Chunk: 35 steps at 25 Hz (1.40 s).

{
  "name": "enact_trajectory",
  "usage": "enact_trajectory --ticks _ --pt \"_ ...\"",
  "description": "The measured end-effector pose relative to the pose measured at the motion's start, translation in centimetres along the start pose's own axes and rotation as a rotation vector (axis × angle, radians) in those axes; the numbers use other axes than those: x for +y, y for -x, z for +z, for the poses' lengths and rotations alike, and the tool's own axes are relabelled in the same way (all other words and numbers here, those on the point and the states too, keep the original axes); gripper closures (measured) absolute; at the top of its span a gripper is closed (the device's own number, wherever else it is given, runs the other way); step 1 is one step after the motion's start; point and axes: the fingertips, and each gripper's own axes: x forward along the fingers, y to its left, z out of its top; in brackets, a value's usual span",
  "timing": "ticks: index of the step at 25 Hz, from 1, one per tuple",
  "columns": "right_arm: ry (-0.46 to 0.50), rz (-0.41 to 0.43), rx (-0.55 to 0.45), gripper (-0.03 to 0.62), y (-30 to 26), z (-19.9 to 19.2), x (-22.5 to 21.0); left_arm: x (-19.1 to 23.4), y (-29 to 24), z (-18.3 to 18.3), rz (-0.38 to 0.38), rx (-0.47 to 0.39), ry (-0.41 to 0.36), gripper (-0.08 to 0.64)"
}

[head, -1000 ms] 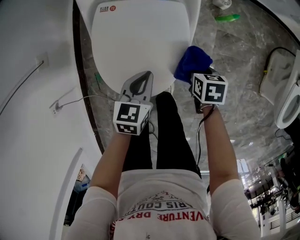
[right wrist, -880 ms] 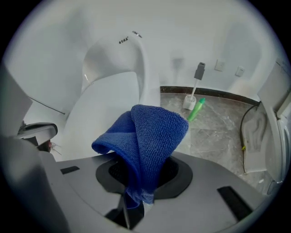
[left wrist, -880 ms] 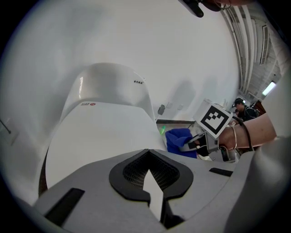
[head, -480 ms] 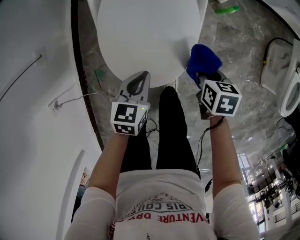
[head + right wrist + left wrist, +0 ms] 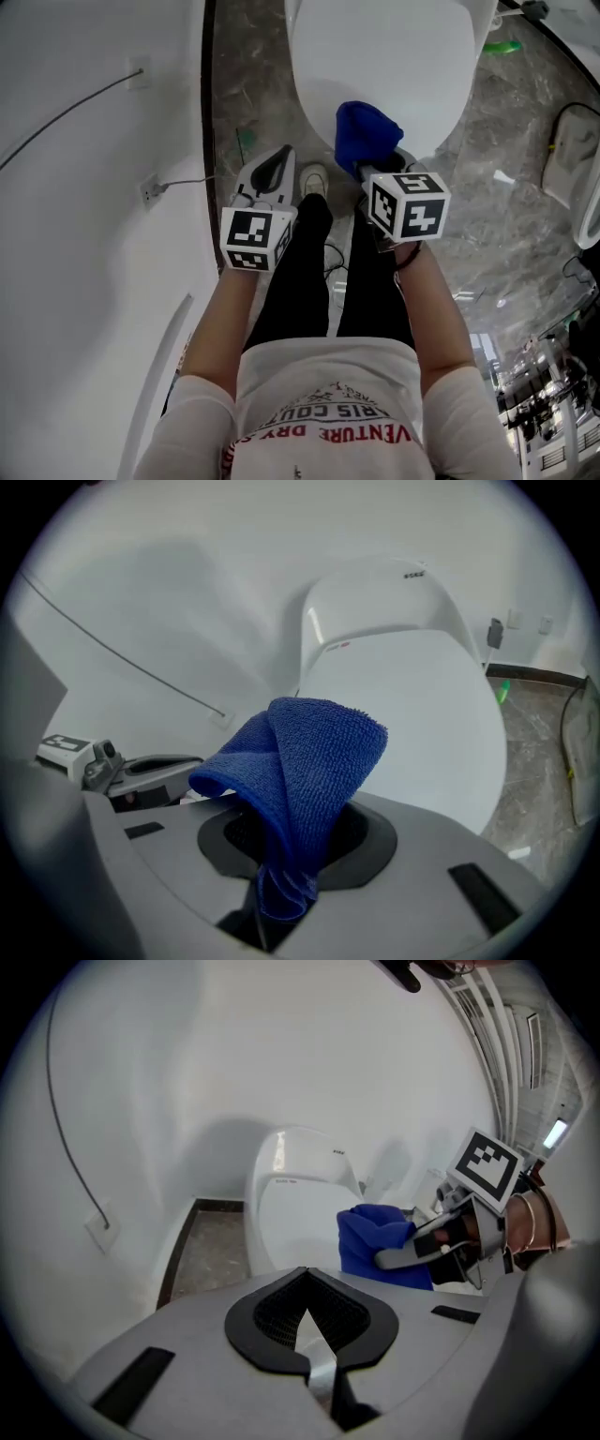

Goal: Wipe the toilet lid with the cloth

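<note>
The white toilet lid (image 5: 384,66) is closed and lies ahead of me. A folded blue cloth (image 5: 366,136) sticks up from my right gripper (image 5: 372,165), which is shut on it, at the lid's near edge. In the right gripper view the cloth (image 5: 300,761) is pinched between the jaws, with the lid (image 5: 422,714) beyond it. My left gripper (image 5: 278,157) is shut on nothing, over the floor left of the lid's front. In the left gripper view its jaws (image 5: 307,1327) meet, and the cloth (image 5: 375,1241) and the lid (image 5: 286,1227) lie ahead.
A white wall with a thin cable and a socket (image 5: 150,189) runs along the left, past a dark baseboard. The person's black-clad legs and a shoe (image 5: 314,178) stand between the grippers. A green object (image 5: 502,45) and a white fixture (image 5: 574,159) sit on the marble floor to the right.
The right gripper carried the cloth from beside the lid's right rim to its near front edge. The left gripper, still shut, now sits left of the lid rather than over its front.
</note>
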Motion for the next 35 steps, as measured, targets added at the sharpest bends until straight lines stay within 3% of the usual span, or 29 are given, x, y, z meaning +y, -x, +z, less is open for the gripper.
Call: enact_trajectory --ticks 5,10,15,23,35 --pt "0.045 0.051 0.050 0.505 -5.6 -1.4 5.6 4.6 2.4 -2.6 0.057 -0.001 0.041 0.554" --pt "0.077 0.020 0.052 0.505 -8.6 -1.5 5.5 6.0 2.4 -4.8 0.058 -0.011 0.081 0.554" --pt "0.067 -0.008 0.054 0.505 -8.4 -2.1 2.7 4.0 1.3 -5.7 0.029 -0.001 0.080 0.554" --pt "0.056 -0.018 0.051 0.505 -5.1 -2.7 -2.3 -0.4 -1.2 -3.0 -0.015 -0.015 0.038 0.554" --pt "-0.029 -0.155 0.048 0.505 2.1 -5.6 -13.2 -8.7 -4.7 -0.1 -0.072 -0.015 0.006 0.554"
